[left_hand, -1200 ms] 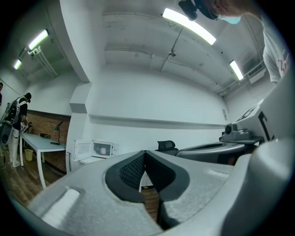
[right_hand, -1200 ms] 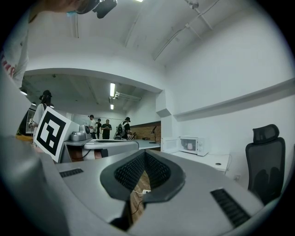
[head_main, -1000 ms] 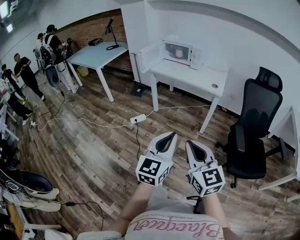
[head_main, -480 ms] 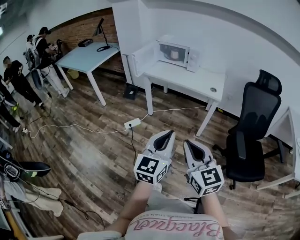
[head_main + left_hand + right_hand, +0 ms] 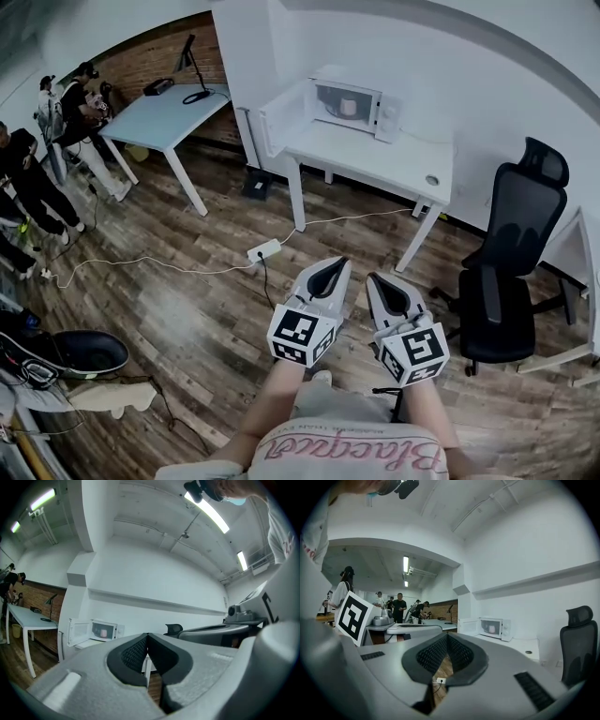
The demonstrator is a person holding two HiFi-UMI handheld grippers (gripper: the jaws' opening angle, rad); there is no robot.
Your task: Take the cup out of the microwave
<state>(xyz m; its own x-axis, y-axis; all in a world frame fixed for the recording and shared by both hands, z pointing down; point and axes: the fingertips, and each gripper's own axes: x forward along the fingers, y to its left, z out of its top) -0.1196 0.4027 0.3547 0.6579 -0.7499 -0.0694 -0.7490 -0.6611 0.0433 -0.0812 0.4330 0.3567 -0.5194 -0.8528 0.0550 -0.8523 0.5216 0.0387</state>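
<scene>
Across the room, on a desk (image 5: 394, 159), the microwave (image 5: 354, 101) stands door open, what looks like the cup (image 5: 350, 108) inside; left gripper (image 5: 340, 265) and right gripper (image 5: 374, 279) jaws together, empty; step 1, the approach; next, walk closer, open 1 gripper.

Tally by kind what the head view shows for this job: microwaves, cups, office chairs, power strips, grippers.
Microwave: 1, door open
Cup: 1, inside it
Office chair: 1
Power strip: 1, on the floor
Grippers: 2, left gripper and right gripper, both shut and empty
Total: 6
</scene>
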